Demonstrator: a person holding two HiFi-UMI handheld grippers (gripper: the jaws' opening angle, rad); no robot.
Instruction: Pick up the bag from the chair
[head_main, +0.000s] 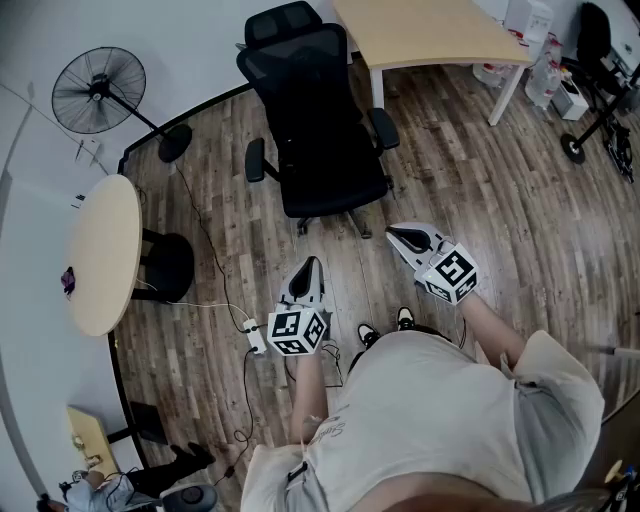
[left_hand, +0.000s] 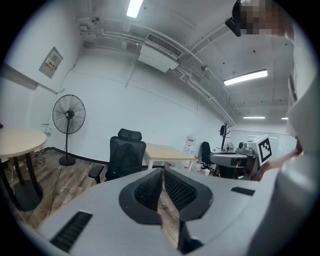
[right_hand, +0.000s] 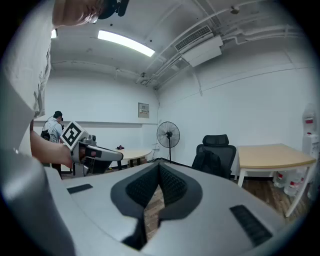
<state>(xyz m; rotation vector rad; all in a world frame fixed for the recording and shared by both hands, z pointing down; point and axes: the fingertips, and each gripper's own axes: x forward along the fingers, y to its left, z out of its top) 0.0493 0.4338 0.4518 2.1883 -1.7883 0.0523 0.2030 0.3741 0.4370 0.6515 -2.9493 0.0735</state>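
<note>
Left gripper (head_main: 311, 264) and right gripper (head_main: 393, 233) are pressed together, empty, near the black chair (head_main: 320, 110). The wall notice (left_hand: 51, 63) print is unreadable.

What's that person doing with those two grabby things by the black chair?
A person stands holding a gripper in each hand. The left gripper and the right gripper are both shut and empty, and they point toward the black office chair just ahead. Neither touches it. A dark shape on the seat may be the bag, but it's hard to tell.
</note>
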